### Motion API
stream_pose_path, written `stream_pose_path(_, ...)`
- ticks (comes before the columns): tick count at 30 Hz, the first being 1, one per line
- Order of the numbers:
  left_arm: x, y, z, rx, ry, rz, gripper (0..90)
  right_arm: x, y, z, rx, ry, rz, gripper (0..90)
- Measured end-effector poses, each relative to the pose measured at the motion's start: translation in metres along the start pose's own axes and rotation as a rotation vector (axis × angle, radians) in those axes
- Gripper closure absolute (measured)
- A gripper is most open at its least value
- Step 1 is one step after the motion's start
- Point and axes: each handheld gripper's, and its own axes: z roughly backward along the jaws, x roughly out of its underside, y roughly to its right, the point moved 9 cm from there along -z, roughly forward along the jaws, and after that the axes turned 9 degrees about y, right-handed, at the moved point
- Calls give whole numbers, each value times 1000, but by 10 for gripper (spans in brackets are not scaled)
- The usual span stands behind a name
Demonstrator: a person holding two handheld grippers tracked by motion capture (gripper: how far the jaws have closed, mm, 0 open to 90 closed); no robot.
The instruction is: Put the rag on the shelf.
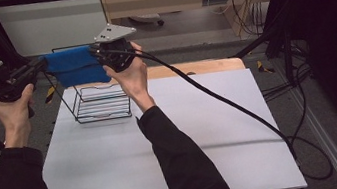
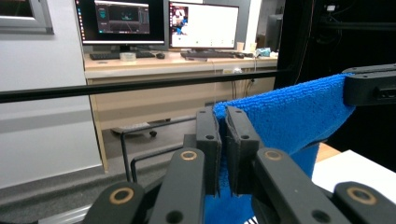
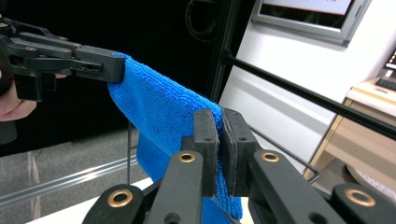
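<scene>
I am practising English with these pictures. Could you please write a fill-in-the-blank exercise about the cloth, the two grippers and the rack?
1. The cloth stretched between the two grippers is ____ in colour.
2. The left gripper and the right gripper are both ____ on the cloth.
3. The cloth hangs above a black ____ rack.
4. The rack stands on a ____ table.

Missing words: blue; shut; wire; white
</scene>
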Motion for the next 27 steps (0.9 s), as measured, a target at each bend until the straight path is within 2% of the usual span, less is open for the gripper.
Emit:
stream_pose_path(7,12,1,2,2,-50,-10,839,8,-5,1,-16,-54,11,857)
stream_pose_path(16,25,3,9,14,-111,-22,830,16,-13,4,-70,-115,22,856)
stream_pose_path(21,30,3,12,15,-144,-19,826,21,-18,4,-97,-137,32,855)
stream_pose_path(27,33,1,15,8,-176,-23,797,25,-20,3,-101,-147,34,855)
